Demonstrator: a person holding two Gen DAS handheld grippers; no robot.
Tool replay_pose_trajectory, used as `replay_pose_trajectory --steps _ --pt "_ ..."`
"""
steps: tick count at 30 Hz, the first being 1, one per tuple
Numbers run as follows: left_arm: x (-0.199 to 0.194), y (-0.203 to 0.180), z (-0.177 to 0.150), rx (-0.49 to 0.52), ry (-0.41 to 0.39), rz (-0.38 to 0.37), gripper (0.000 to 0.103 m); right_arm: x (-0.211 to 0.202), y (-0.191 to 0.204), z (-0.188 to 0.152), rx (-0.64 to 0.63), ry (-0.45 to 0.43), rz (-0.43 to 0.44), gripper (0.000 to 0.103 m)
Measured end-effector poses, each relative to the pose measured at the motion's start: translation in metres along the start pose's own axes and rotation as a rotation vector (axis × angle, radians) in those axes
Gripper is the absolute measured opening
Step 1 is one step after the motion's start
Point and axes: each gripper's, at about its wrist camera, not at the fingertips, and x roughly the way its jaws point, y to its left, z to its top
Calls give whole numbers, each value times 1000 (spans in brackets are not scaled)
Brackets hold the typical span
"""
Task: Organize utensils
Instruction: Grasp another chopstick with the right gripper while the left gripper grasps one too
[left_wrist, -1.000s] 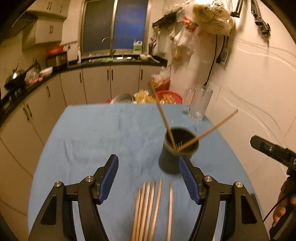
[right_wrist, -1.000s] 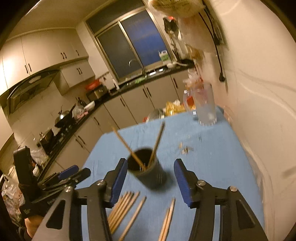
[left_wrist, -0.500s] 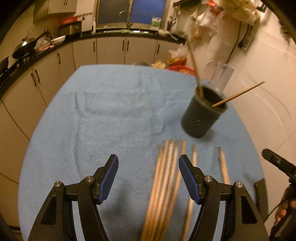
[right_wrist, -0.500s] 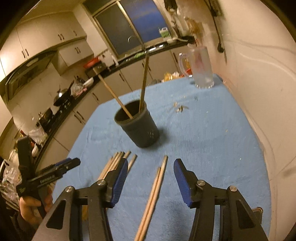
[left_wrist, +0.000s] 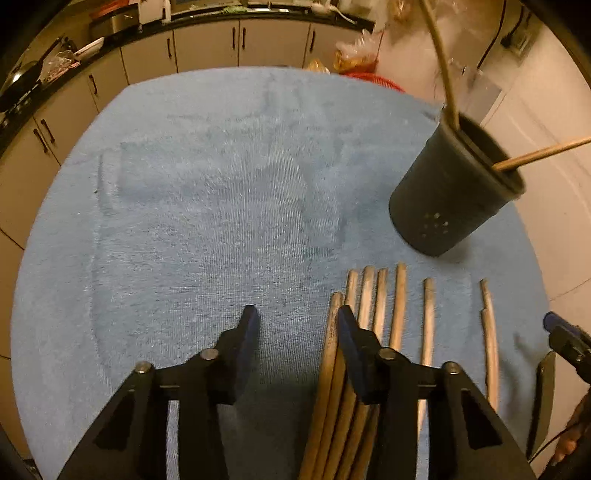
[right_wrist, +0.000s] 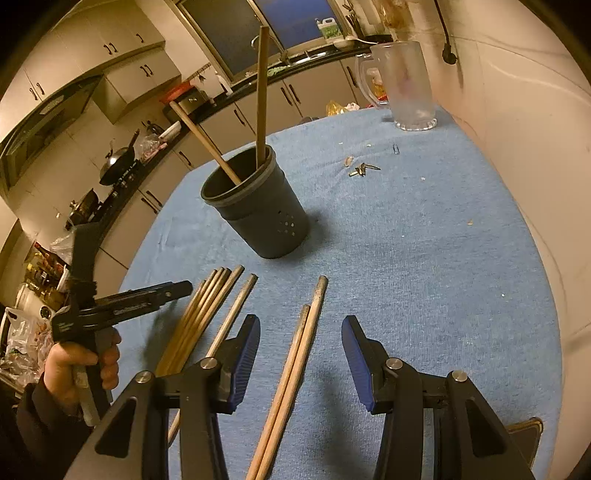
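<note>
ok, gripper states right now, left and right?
Left gripper: open, jaws just been closing, only cloth between them, bundle of chopsticks beside it.
Right gripper: open, jaws closing, astride a pair of chopsticks, not gripping.

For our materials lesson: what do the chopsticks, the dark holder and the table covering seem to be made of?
Chopsticks: likely bamboo or wood, tan, matt. Holder: probably plastic, dark grey, smooth, with drain holes. Table covering: blue terry-like cloth, fuzzy ribbed pile.
</note>
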Motion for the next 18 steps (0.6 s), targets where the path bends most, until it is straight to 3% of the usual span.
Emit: replay_pose_trajectory --steps 14,18 --pt "5 -12 19 83 57 -2 43 -3 20 7 36 15 -107 49" --pt "8 -28 12 152 49 75 43 -6 27 0 24 24 -141 49"
